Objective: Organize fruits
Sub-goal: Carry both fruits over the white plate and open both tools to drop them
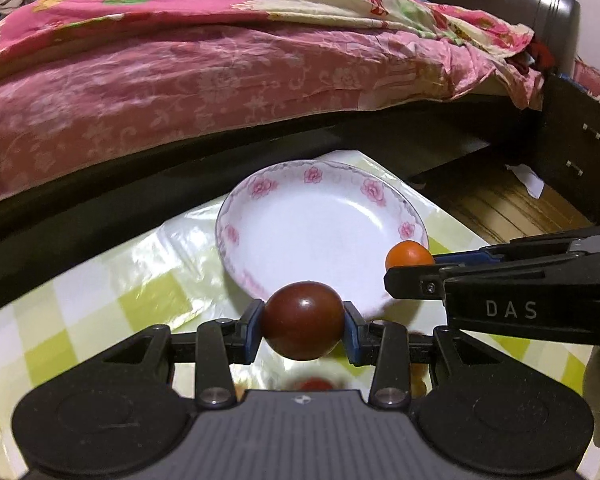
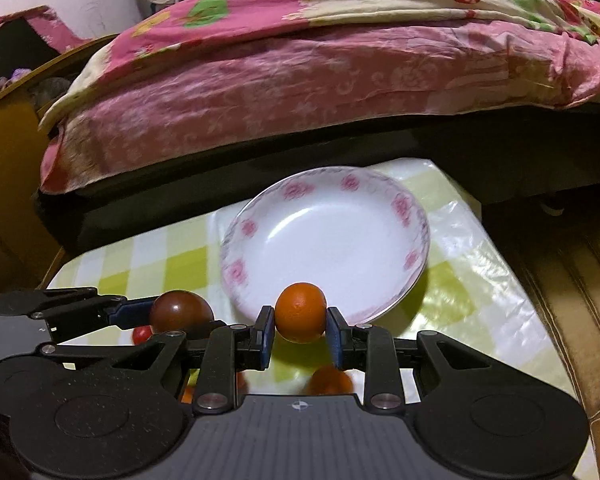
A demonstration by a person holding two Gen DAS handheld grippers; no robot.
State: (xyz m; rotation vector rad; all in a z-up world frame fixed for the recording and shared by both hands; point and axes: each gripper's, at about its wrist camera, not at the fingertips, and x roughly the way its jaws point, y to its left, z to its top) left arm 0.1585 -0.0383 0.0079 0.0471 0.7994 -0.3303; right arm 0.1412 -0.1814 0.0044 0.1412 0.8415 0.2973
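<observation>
Ordering by size, biggest thing first:

Bed (image 1: 180, 92): fills the back of both views, covered by a rumpled pink floral sheet with a cream, pink and green quilt on top; a dark frame runs beneath it.

Table (image 1: 100, 280): stands just in front of the bed frame, under a shiny clear plastic sheet over a green-and-white check cloth.

Plate (image 2: 413, 216): white, with pink flowers round the rim, lying on the far part of the table; nothing lies in it.

Left gripper (image 1: 303, 326): black body, blue pads, jaws part-way closed and pressing on both sides of the dark red fruit, which is clear of the cloth.

Right gripper (image 2: 300, 330): same make, jaws drawn nearly together on the orange fruit; in the left wrist view it reaches in from the right edge.

Writing: white capitals "DAS" on the side of the right gripper's body, seen from the left wrist view; no other lettering can be read.

Dark red fruit (image 1: 303, 322): round and glossy, just short of the plate's near rim.

Orange fruit (image 2: 300, 312): smaller, round, held beside the plate's near rim.

Loose fruits (image 2: 329, 380): blurred red and orange ones on the cloth below the grippers, partly hidden; the number cannot be told.
</observation>
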